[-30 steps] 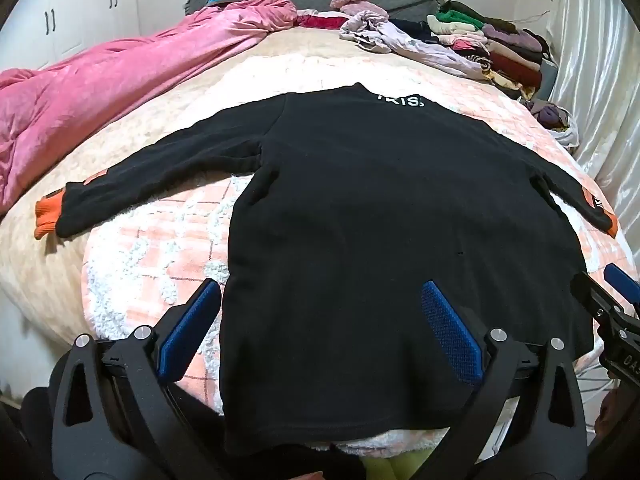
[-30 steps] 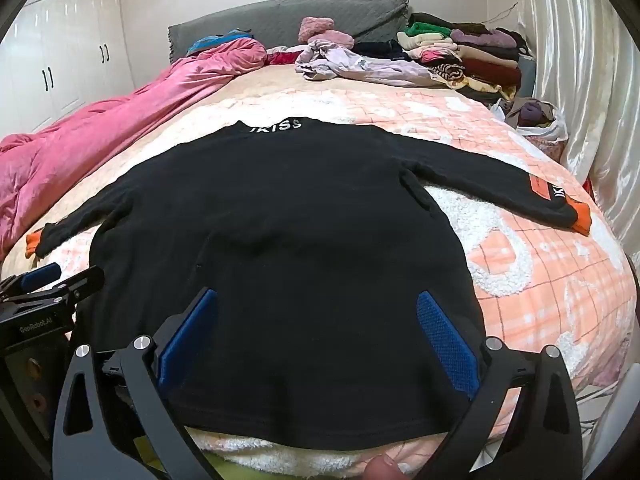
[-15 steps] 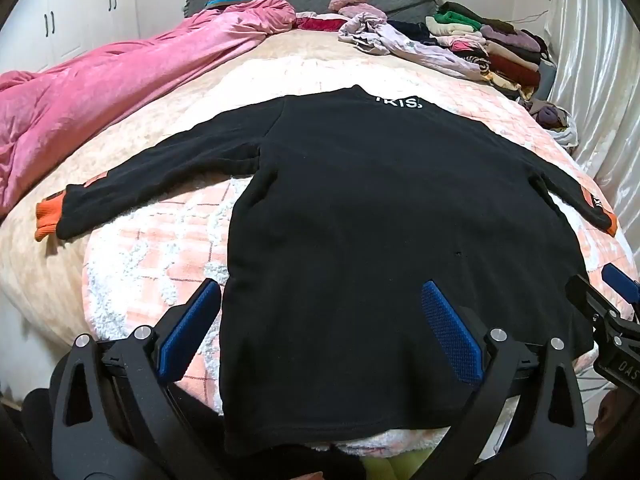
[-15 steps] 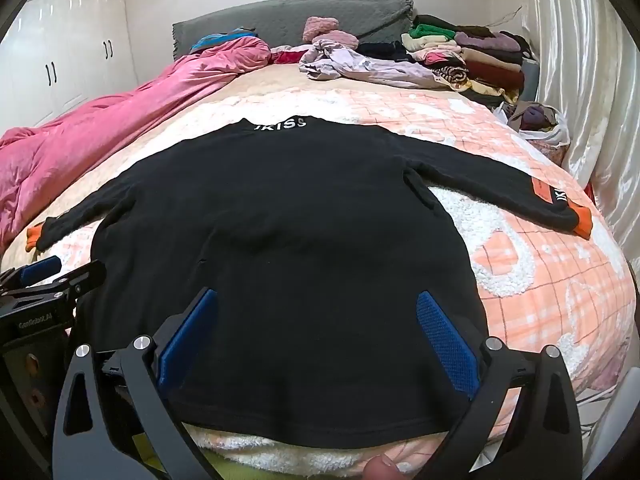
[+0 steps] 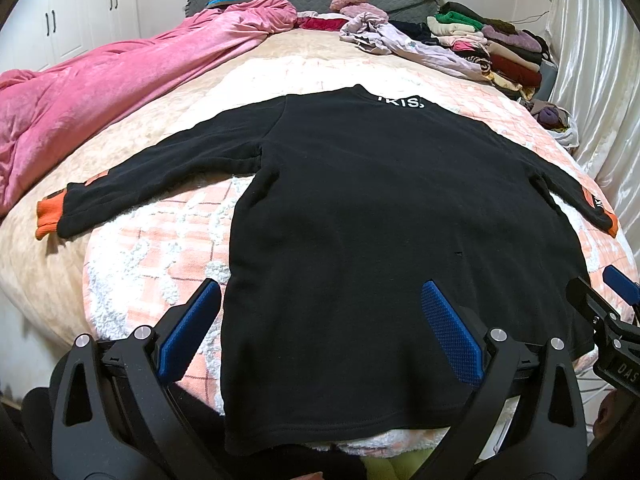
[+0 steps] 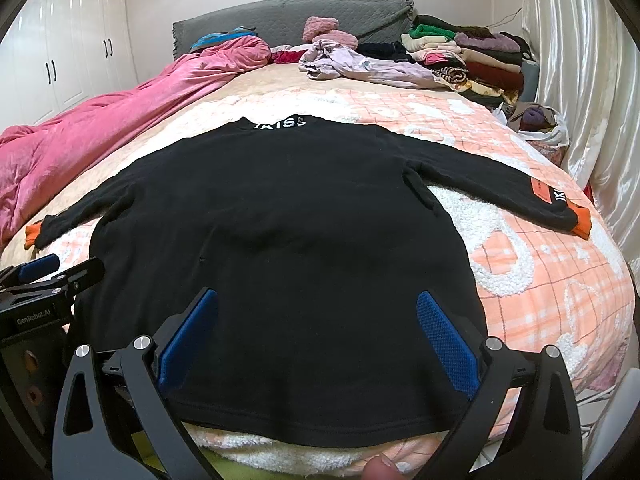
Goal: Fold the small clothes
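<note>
A black long-sleeved sweater [image 5: 360,220] with white collar lettering and orange cuffs lies flat, back up, on the bed, sleeves spread; it also shows in the right wrist view [image 6: 280,232]. My left gripper [image 5: 320,320] is open and empty above the hem's left part. My right gripper [image 6: 318,328] is open and empty above the hem's right part. Each gripper shows at the edge of the other's view: the right gripper [image 5: 608,312], the left gripper [image 6: 48,280].
A peach-and-white checked blanket [image 5: 152,248] lies under the sweater. A pink quilt [image 5: 100,96] runs along the left. Loose garments [image 6: 360,64] and a stack of folded clothes [image 6: 472,60] sit near the grey headboard [image 6: 280,16]. A curtain [image 6: 580,80] hangs on the right.
Both grippers have shifted very slightly; the sweater lies unchanged and both stay open.
</note>
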Demonstrator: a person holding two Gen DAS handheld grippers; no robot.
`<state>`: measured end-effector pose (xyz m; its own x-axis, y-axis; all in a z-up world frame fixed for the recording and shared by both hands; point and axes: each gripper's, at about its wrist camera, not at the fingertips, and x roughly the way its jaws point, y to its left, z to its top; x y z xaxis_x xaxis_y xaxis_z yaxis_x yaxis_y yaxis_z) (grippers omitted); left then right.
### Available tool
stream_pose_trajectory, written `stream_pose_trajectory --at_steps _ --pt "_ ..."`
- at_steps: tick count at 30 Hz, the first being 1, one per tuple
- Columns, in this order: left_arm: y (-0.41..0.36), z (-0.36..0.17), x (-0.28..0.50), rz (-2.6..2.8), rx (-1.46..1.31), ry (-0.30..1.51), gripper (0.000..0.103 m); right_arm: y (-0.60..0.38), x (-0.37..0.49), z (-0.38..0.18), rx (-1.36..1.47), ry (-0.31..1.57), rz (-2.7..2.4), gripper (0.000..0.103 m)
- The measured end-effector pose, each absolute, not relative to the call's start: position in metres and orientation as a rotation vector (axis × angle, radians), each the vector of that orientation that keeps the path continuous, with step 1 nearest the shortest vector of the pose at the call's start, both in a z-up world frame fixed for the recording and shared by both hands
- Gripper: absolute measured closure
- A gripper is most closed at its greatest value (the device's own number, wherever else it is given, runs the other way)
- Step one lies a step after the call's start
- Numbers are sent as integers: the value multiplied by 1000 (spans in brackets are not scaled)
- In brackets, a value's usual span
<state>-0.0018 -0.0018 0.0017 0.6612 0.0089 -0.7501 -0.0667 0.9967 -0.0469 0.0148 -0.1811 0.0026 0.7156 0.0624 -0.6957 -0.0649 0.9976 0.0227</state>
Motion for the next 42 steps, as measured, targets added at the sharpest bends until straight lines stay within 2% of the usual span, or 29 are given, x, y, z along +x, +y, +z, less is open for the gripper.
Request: stream_pose_trajectory --at_steps 30,42 --pt "-2 2 -2 47 -72 847 9 -183 12 5 -10 760 72 4" --pt "-11 5 21 28 -63 862 9 -190 23 6 1 758 57 4"
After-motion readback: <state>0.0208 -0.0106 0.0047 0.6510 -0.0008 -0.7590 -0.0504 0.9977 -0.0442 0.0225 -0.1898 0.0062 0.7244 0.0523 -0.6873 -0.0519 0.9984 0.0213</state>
